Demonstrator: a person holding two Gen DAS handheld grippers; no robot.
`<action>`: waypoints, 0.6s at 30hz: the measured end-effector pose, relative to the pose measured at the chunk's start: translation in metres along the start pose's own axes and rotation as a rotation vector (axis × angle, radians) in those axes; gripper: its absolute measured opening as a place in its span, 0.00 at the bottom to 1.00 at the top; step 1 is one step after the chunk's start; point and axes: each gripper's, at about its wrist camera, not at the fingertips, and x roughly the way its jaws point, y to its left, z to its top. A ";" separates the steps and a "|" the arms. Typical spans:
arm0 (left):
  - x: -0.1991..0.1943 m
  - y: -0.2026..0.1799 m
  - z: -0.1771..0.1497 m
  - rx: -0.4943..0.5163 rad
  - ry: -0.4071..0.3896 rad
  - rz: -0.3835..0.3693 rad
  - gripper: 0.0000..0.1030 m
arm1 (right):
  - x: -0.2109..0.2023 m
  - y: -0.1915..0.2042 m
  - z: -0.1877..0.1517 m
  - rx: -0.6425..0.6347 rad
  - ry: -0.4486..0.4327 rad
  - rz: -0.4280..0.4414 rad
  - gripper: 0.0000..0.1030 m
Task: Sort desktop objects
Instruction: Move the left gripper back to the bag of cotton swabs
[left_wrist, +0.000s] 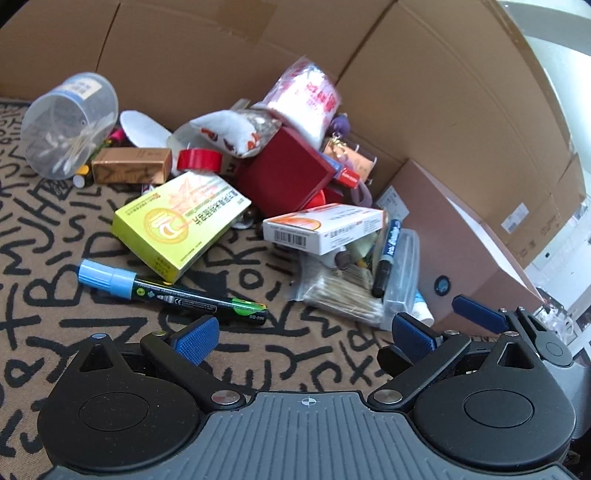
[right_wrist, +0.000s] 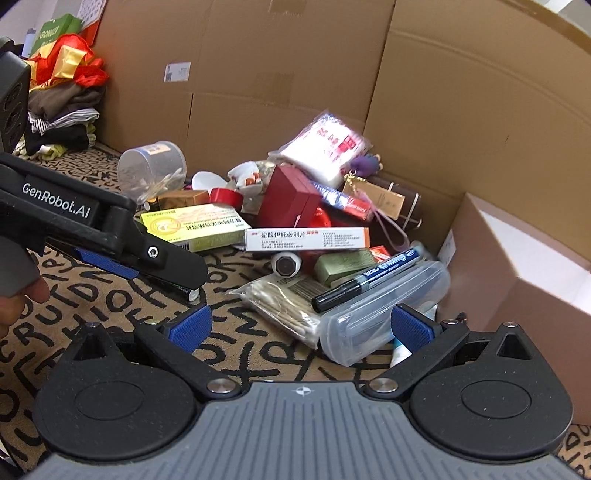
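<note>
A heap of desktop objects lies on a patterned mat (left_wrist: 55, 280). My left gripper (left_wrist: 304, 338) is open and empty, just short of a blue-capped marker (left_wrist: 166, 295). Behind the marker are a yellow medicine box (left_wrist: 181, 221), a white-and-orange medicine box (left_wrist: 325, 227) and a red box (left_wrist: 284, 173). My right gripper (right_wrist: 301, 328) is open and empty. It faces a clear plastic case (right_wrist: 388, 314) with a black marker (right_wrist: 369, 277) lying on it, beside a bag of cotton swabs (right_wrist: 280, 299). In the right wrist view the left gripper (right_wrist: 166, 266) hovers over the blue-capped marker and hides most of it.
Cardboard walls (right_wrist: 277, 74) close off the back and right. A brown box (right_wrist: 517, 277) stands at the right. A tipped clear cup (left_wrist: 68, 122), a red tape roll (left_wrist: 199, 159) and a folded clothes pile (right_wrist: 62, 110) sit at the left. A hand (right_wrist: 18, 302) holds the left gripper.
</note>
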 end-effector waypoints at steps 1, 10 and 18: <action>0.001 0.000 0.001 0.000 0.000 0.000 1.00 | 0.003 0.001 0.000 0.000 0.005 0.004 0.99; 0.014 0.001 0.010 0.014 -0.007 -0.003 1.00 | 0.021 0.003 0.005 -0.008 0.024 0.046 0.87; 0.027 0.013 0.023 0.004 -0.008 0.012 1.00 | 0.042 0.016 0.008 -0.045 0.060 0.125 0.73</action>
